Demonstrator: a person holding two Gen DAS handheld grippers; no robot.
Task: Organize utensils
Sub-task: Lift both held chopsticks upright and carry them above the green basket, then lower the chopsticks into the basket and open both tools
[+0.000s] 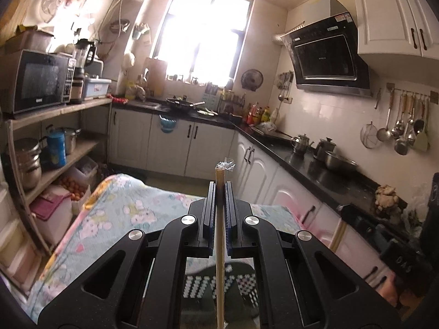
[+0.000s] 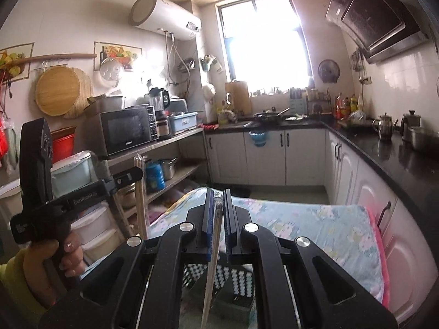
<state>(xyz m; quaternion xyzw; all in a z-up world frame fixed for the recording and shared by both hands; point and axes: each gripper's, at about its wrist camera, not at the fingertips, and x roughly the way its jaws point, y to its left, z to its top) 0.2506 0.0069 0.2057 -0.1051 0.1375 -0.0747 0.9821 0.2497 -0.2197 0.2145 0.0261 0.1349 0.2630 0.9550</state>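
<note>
The left gripper (image 1: 219, 189) is closed narrowly on a wrapped pair of wooden chopsticks (image 1: 220, 260), which runs upright between its fingers, clear wrapper crinkled above the tips. The right gripper (image 2: 218, 196) pinches a plastic-sleeved pale utensil (image 2: 211, 268), tilted slightly, above a perforated utensil basket (image 2: 236, 282).

Wooden chopsticks (image 1: 220, 246) (clear plastic sleeve), matt floral cloth (image 1: 115, 211), glossy counter (image 1: 315, 170).
</note>
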